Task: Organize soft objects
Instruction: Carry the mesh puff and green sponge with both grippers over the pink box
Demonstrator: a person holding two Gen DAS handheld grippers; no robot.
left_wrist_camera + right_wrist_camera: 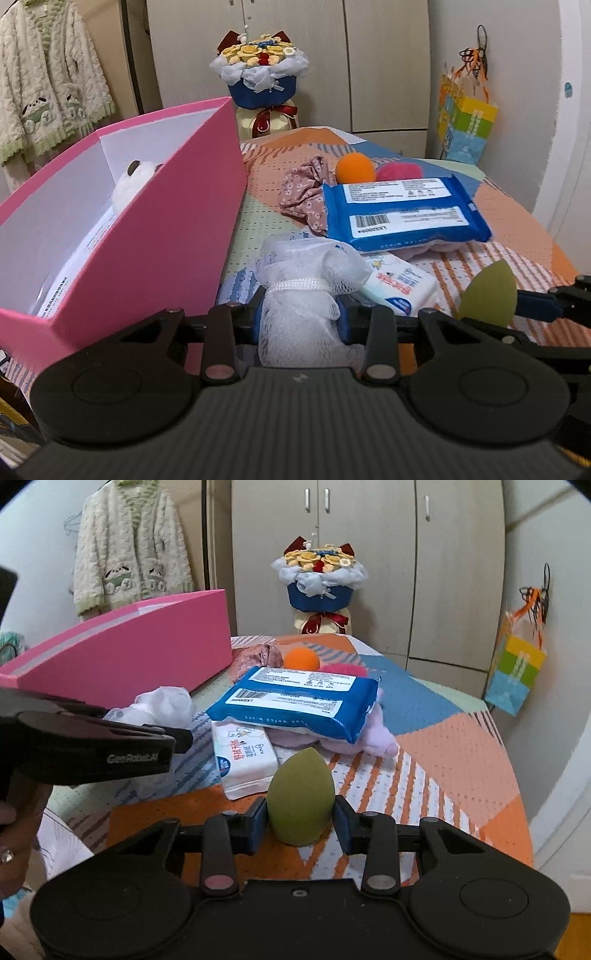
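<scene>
Right wrist view: the green sponge [301, 797], egg-shaped, stands between the pads of the right gripper [301, 818], whose jaws are clamped on its broad lower half. Its long axis runs upright, the pointed tip up and leaning slightly away from the camera, the rounded base down over the cloth [461, 760]; whether the base touches the cloth cannot be told. Gripping the wide end probably gives the pads the most foam to bite, leaving the taper free.

In the left wrist view the mesh pouf [306, 295] sits in the left gripper [301, 314], jaws pinched on its narrow waist just below the white cord that ties it. The netting bulges above and below the pads, so its long axis runs away from the camera, along the fingers. Taking the cinched neck likely keeps the loose net from slipping out.

Just beyond lie a white pack [245, 758] and, resting partly on it and on a lilac plush [373, 744], a blue wipes pack [295, 705]. Behind them are a floral scrunchie [306, 192], an orange ball [354, 168] and a pink ball [397, 171].

At the left stands the open pink box [177, 206], a white plush [135, 181] already inside; judging by that, it is the destination for both held items.
</scene>
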